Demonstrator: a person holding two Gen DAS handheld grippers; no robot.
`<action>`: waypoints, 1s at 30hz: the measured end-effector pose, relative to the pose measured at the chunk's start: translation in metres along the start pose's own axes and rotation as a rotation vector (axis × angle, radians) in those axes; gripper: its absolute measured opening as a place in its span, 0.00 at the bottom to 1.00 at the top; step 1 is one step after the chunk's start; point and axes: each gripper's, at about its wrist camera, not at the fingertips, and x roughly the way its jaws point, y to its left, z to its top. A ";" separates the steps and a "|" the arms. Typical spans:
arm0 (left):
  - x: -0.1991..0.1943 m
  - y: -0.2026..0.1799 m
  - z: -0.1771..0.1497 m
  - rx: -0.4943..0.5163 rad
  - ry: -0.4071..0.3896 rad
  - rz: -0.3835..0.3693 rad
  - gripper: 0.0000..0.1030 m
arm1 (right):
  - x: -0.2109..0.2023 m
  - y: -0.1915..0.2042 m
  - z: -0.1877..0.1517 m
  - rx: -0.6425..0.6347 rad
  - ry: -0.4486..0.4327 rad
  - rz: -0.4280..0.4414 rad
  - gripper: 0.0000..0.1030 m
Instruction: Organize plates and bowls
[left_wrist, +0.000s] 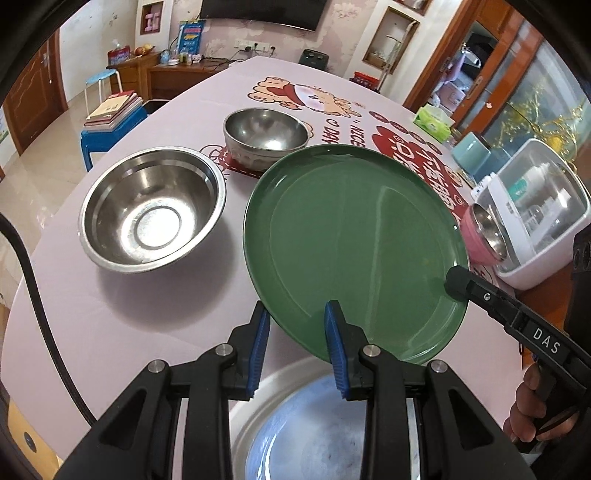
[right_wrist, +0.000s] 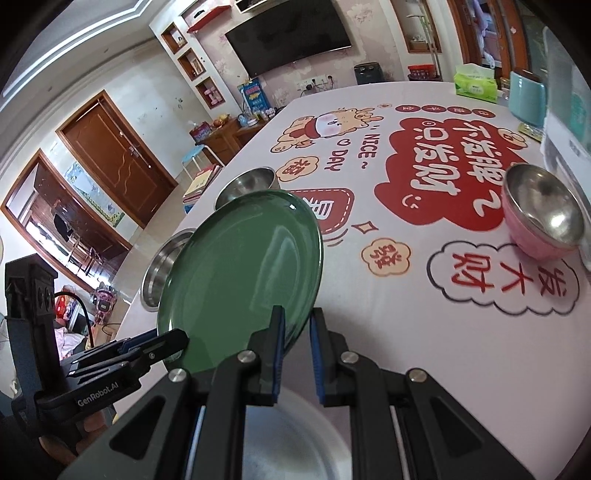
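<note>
Left wrist view:
Green plate (left_wrist: 354, 251): glossy, round, tilted above the table (left_wrist: 74, 314), centre of frame.
Left gripper (left_wrist: 297, 325): blue pads clamped on the plate's rim at 6 o'clock.
Right gripper (left_wrist: 458, 282): pinching the rim at 4 o'clock.
Wide steel bowl (left_wrist: 151, 208): empty, at 9 o'clock.
Small steel bowl (left_wrist: 266, 136): empty, at 12 o'clock.
Pink bowl (left_wrist: 484, 236): steel-lined, at 3 o'clock, beside a white plastic box (left_wrist: 535, 210).
Pale plate (left_wrist: 295, 417): below the fingers.

Right wrist view:
Green plate (right_wrist: 243, 280): held at 7 o'clock, hiding part of the wide steel bowl (right_wrist: 162, 269).
Right gripper (right_wrist: 297, 326): pressed together on the rim.
Pink bowl (right_wrist: 543, 214): empty, at 3 o'clock.
</note>
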 end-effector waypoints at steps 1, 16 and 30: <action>-0.003 0.000 -0.002 0.001 0.002 -0.002 0.28 | -0.003 0.001 -0.003 0.006 -0.003 -0.003 0.13; -0.038 -0.003 -0.028 0.154 0.038 -0.065 0.28 | -0.043 0.018 -0.058 0.118 -0.057 -0.064 0.13; -0.045 -0.015 -0.042 0.351 0.110 -0.094 0.28 | -0.060 0.018 -0.106 0.221 -0.103 -0.088 0.16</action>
